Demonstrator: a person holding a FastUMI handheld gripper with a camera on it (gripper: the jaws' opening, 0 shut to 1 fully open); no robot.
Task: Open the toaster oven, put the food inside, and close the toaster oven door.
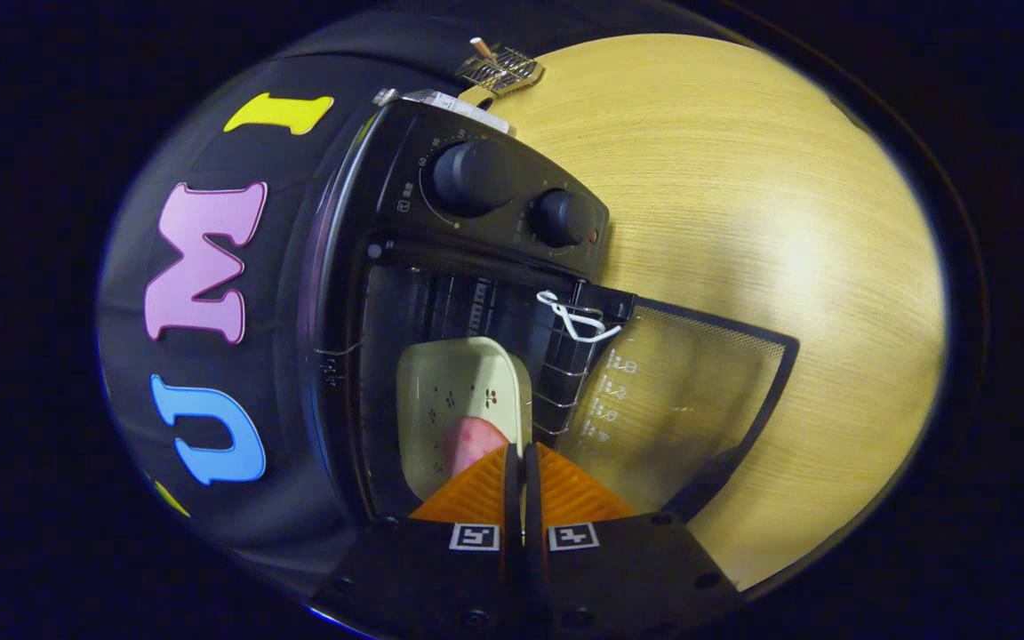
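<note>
With the door (685,400) lying open on the table (788,222), we count one oven (441,267), two knobs (472,176), one plate (459,400) inside carrying one food piece (469,442); gripper (523,458) fingers nearly touching, seemingly pinching the plate's rim.

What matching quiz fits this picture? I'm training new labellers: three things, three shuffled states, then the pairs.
1. glass door of the black toaster oven
2. cream rectangular tray
3. orange ridged gripper

A. inside the oven
B. pinched shut on the tray's rim
C. swung open

Pairs: 1-C; 2-A; 3-B
</note>
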